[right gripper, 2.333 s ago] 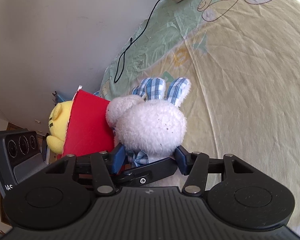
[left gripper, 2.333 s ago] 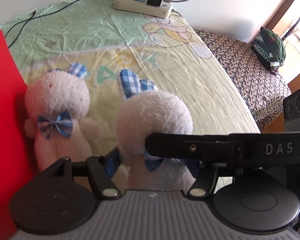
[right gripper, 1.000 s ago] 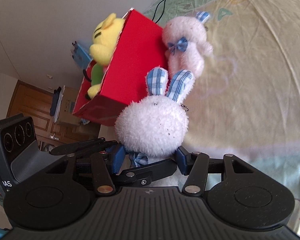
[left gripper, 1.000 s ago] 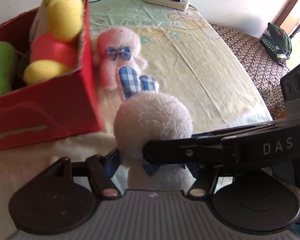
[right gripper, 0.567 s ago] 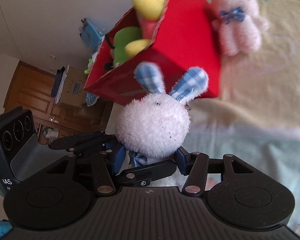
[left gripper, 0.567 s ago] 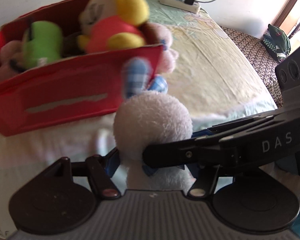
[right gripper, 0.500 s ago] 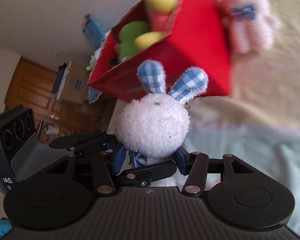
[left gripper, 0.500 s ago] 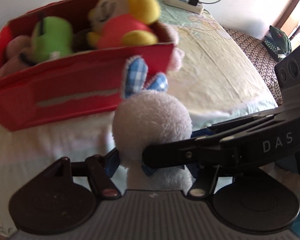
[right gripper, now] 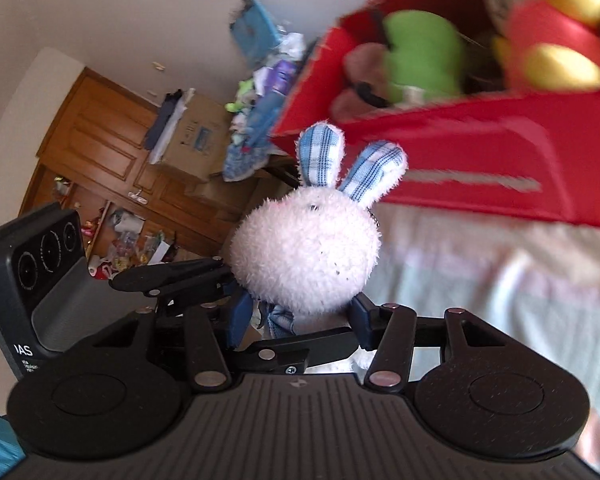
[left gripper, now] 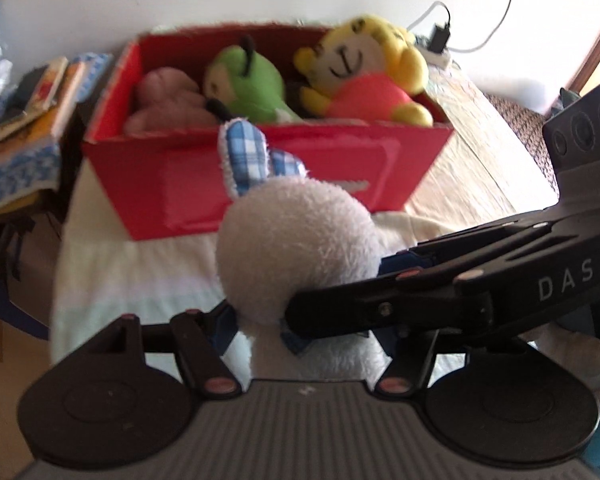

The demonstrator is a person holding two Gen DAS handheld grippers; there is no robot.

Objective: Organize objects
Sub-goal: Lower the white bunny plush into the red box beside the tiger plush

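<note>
A white plush bunny (left gripper: 296, 256) with blue checked ears is held in the air in front of the red box (left gripper: 260, 184). My left gripper (left gripper: 304, 332) is shut on its neck. My right gripper (right gripper: 296, 316) is shut on the same bunny (right gripper: 306, 256), and its fingers (left gripper: 440, 292) cross in from the right in the left wrist view. The box (right gripper: 480, 152) stands on the bed and holds a pink plush (left gripper: 164, 104), a green plush (left gripper: 248, 88) and a yellow bear (left gripper: 364, 76).
A cluttered side table with books (left gripper: 32, 100) stands left of the bed. A power strip (left gripper: 436, 52) lies behind the box by the wall. A wooden cabinet (right gripper: 100, 152) and a cardboard carton (right gripper: 192, 132) stand beyond the bed edge.
Both grippers have carried the white bunny up off the sheet and round to the long front side of the red box. The pink bunny beside the box is out of view.
</note>
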